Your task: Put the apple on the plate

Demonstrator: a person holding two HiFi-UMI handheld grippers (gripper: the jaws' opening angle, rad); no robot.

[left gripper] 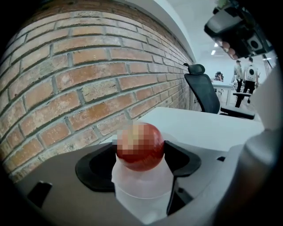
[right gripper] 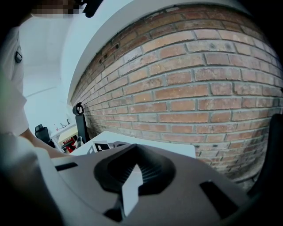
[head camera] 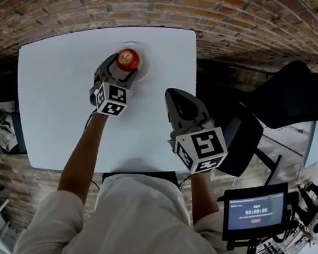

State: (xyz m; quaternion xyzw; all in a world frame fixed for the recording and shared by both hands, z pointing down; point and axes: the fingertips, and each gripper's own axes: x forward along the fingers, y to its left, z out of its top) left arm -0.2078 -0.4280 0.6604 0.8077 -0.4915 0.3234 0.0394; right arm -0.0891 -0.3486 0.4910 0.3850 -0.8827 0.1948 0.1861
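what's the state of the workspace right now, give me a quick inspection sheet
surface: white table, bare apart from the job's things
job's things: red apple over the white plate at the table's far edge; whether it rests on the plate cannot be told
clutter: nothing seen
grippers: left gripper has a jaw on each side of the apple; right gripper is held over the table's right side, jaws together, nothing between them
cables: nothing seen on the table
surroundings: brick wall behind the table, black office chair to the right, small lit screen near the person
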